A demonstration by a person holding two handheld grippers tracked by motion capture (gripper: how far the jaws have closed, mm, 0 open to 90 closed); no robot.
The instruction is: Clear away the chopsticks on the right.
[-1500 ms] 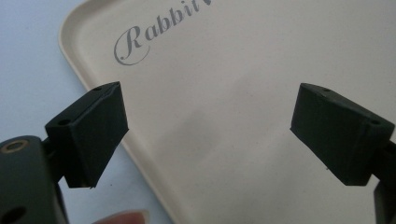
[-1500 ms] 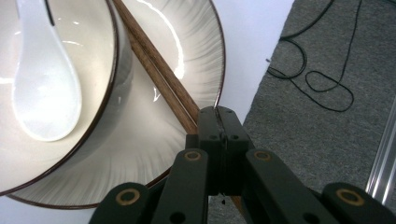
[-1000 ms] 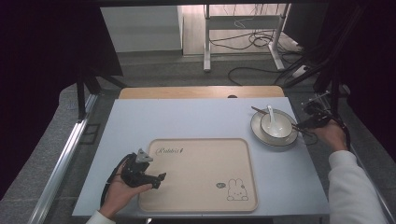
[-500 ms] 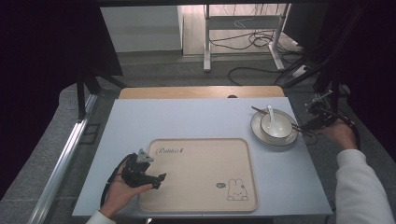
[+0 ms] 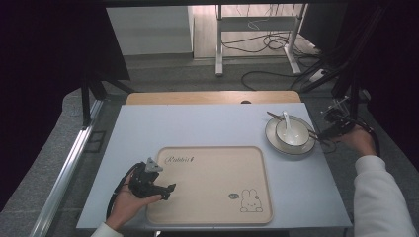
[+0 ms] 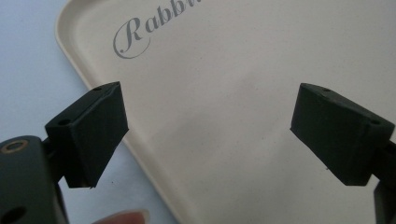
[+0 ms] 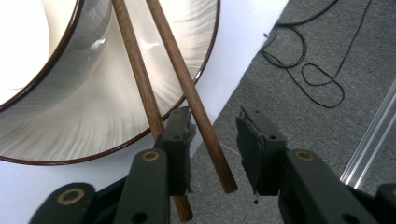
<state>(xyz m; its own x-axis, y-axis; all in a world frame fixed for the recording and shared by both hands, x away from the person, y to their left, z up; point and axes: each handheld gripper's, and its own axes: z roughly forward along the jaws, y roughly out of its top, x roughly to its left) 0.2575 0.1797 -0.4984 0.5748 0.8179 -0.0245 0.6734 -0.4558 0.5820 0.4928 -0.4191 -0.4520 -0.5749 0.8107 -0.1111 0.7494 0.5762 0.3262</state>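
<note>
Pale surface (image 5: 207, 126), tray (image 5: 212, 182) near, plate (image 5: 291, 144) far right. Chopsticks (image 7: 187, 88) lying across plate, long axis left-right, ends overhanging right edge. Right tongs (image 7: 212, 154) just closing, one stick between, seemingly not yet pinched; next, squeeze and lift. Left tongs (image 6: 205, 130) spread over tray.

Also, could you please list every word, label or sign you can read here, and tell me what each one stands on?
"Rabbit", in grey script, printed on the beige tray near its far left corner; in the left gripper view it reads "Rabb" before the edge cuts it off.
A small mark beside the rabbit drawing on the tray: too small to read.
</note>
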